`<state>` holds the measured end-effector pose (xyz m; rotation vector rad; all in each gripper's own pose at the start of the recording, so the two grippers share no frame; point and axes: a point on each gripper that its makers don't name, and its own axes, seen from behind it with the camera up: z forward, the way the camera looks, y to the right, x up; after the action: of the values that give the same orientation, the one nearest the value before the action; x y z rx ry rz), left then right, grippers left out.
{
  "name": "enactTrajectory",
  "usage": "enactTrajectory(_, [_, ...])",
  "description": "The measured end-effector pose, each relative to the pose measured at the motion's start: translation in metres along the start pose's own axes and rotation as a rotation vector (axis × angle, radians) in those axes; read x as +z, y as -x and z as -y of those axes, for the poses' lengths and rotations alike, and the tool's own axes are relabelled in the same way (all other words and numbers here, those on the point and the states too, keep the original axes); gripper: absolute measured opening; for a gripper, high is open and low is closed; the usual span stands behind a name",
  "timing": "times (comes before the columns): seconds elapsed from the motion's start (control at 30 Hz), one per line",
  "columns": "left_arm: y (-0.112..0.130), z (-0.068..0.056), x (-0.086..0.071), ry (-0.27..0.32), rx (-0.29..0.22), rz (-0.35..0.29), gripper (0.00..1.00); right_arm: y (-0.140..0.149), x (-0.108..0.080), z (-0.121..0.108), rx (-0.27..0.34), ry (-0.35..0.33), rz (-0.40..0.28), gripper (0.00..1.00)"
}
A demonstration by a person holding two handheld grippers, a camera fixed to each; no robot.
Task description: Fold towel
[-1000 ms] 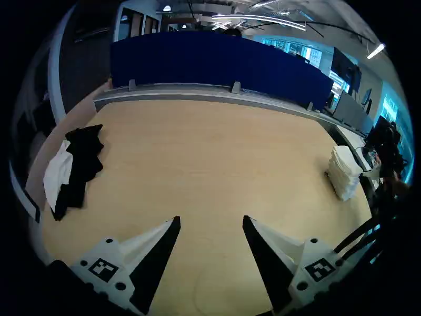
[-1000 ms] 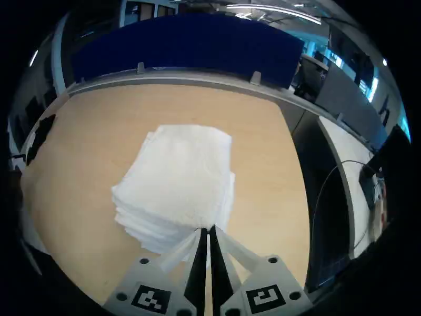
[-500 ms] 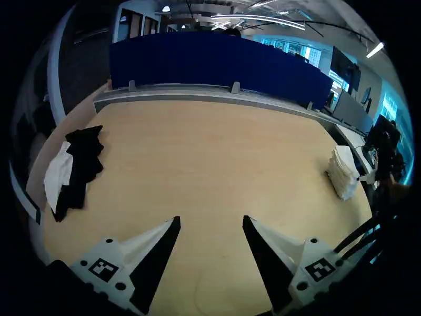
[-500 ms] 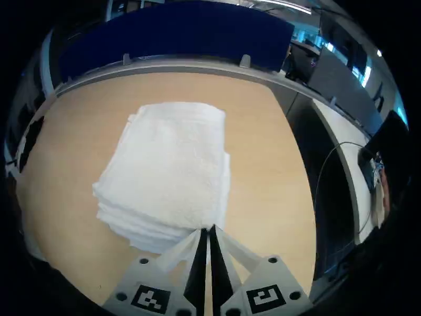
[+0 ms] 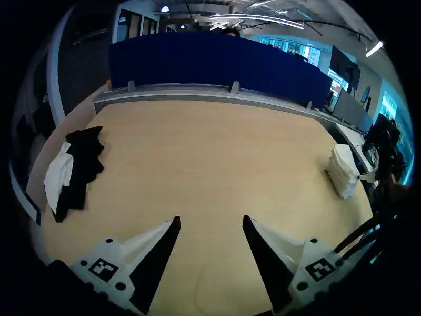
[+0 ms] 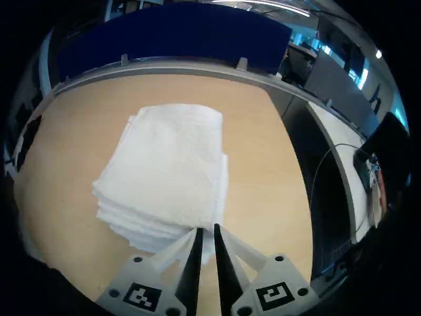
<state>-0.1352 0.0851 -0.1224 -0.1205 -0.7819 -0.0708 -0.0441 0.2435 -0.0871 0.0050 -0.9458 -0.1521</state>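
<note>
My left gripper [image 5: 210, 218], fingers spread wide, hangs over the wooden table [image 5: 210, 152]; my right gripper [image 6: 207, 228], fingers parted by a narrow slit, sits at the near edge of the folded white towel stack [image 6: 168, 168]; black and white cloths [image 5: 76, 163] lie at the table's left edge

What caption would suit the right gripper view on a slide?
The right claw, slightly open, at the near edge of a stack of folded white towels on a wooden table.
</note>
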Motion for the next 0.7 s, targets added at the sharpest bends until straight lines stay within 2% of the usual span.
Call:
enactTrajectory(0.27, [-0.001, 0.004, 0.001, 0.001, -0.002, -0.002, 0.87, 0.008, -0.013, -0.005, 0.018, 0.022, -0.010, 0.48])
enactTrajectory(0.5, [-0.003, 0.003, 0.000, 0.007, 0.001, -0.005, 0.87, 0.009, -0.019, -0.002, 0.035, 0.019, -0.021, 0.85])
enactTrajectory(0.63, [-0.003, 0.003, 0.000, 0.008, 0.001, -0.007, 0.87, 0.002, -0.021, 0.007, 0.044, 0.001, -0.043, 0.97])
enactTrajectory(0.7, [-0.003, 0.004, -0.001, 0.008, 0.001, -0.007, 0.87, -0.004, -0.022, 0.011, 0.049, -0.008, -0.061, 1.00])
